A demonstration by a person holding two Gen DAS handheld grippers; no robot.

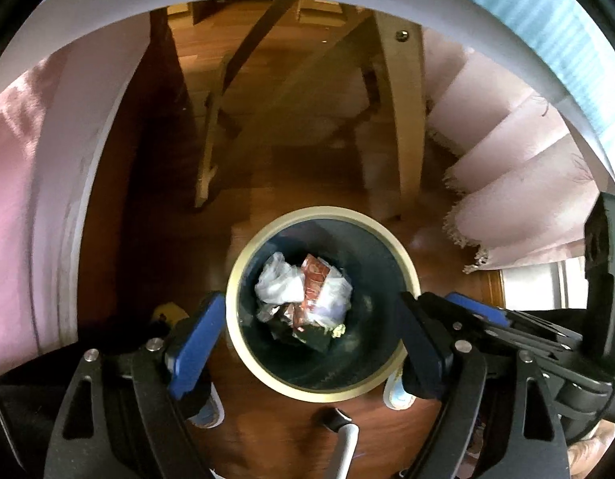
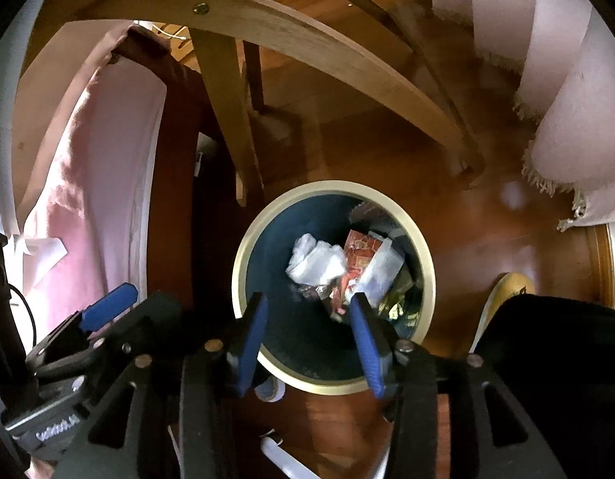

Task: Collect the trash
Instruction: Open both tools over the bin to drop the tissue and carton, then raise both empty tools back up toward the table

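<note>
A round bin with a cream rim (image 1: 327, 211) (image 2: 335, 187) and a dark blue inside stands on the wooden floor, straight below both grippers. In it lie a crumpled white plastic bag (image 1: 279, 283) (image 2: 315, 263), a red wrapper (image 1: 313, 279) (image 2: 357, 253) and other scraps. My left gripper (image 1: 312, 299) hangs above the bin's mouth, open wide, with nothing between its blue pads. My right gripper (image 2: 309, 299) is also above the bin, its jaws apart by a narrower gap and empty. Each gripper shows at the edge of the other's view.
Light wooden chair legs (image 1: 407, 119) (image 2: 307, 52) stand just behind the bin. A pink fringed cloth (image 1: 519, 183) (image 2: 578, 139) hangs at the right, another pink cloth (image 2: 91, 199) at the left. A person's yellow shoe (image 2: 507, 291) rests on the floor beside the bin.
</note>
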